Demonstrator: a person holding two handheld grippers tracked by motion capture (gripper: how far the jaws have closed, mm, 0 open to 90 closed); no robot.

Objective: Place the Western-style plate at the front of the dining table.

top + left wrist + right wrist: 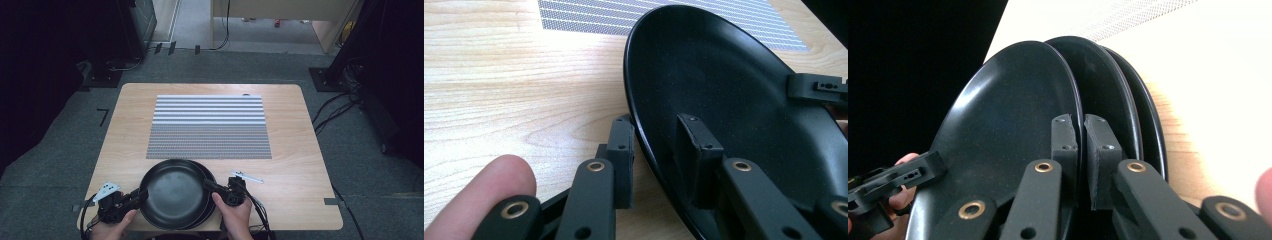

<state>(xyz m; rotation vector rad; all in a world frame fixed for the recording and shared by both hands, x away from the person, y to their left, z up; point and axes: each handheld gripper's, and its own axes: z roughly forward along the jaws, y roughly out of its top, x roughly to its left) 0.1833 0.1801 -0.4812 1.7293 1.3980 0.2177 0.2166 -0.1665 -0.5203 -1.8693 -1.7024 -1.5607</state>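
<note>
The table (pixel 300 150) held a striped mat (pixel 210 127) and, at its near edge, a stack of black plates (pixel 176 194) — stiff, glossy, probably slippery (breakable if ceramic). The left gripper (pixel 659 150) and right gripper (pixel 1081 150) each clamped the top plate's rim on opposite sides — the sensible hold.

Black plates (pixel 176 192) — stacked, perhaps three.

**Black plates on pale wood**

The stacked plates (pixel 176 194) are glossy black, as are both grippers' jaws, with brass-coloured rivets. The table (pixel 300 150) is light wood with a fine grain. The mat (pixel 209 127) carries white and grey horizontal stripes, denser and darker toward its near edge.
</note>
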